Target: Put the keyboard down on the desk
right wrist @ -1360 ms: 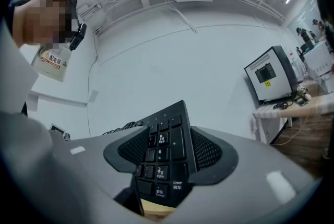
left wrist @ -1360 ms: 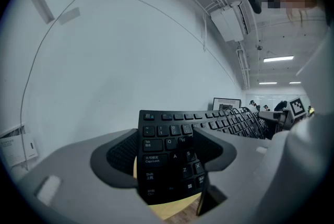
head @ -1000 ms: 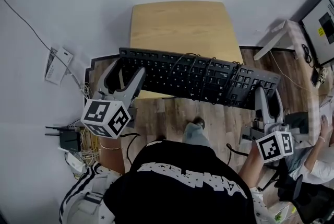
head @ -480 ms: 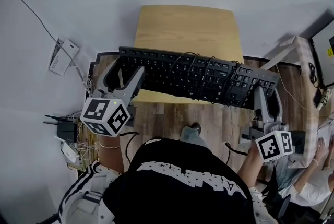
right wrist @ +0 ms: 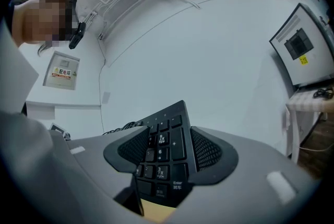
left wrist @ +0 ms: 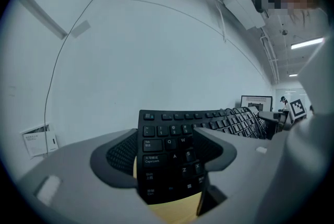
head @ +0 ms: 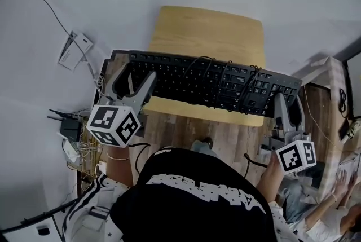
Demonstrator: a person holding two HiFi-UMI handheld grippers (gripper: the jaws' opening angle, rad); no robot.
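At the bottom of the head view is the person's black shirt (head: pixel 197 201); just above it, at the left, the left gripper (head: pixel 135 78) is clamped on the left end of the black keyboard (head: pixel 192 83); at the right, the right gripper (head: pixel 285 106) pinches the number-key end; a cable (head: pixel 225 80) loops round the keyboard's middle; the keyboard lies across the near edge of the small wooden desk (head: pixel 206 29) in mid-frame — touching or not, I cannot tell; farther off — a pale wall (left wrist: pixel 156 50).
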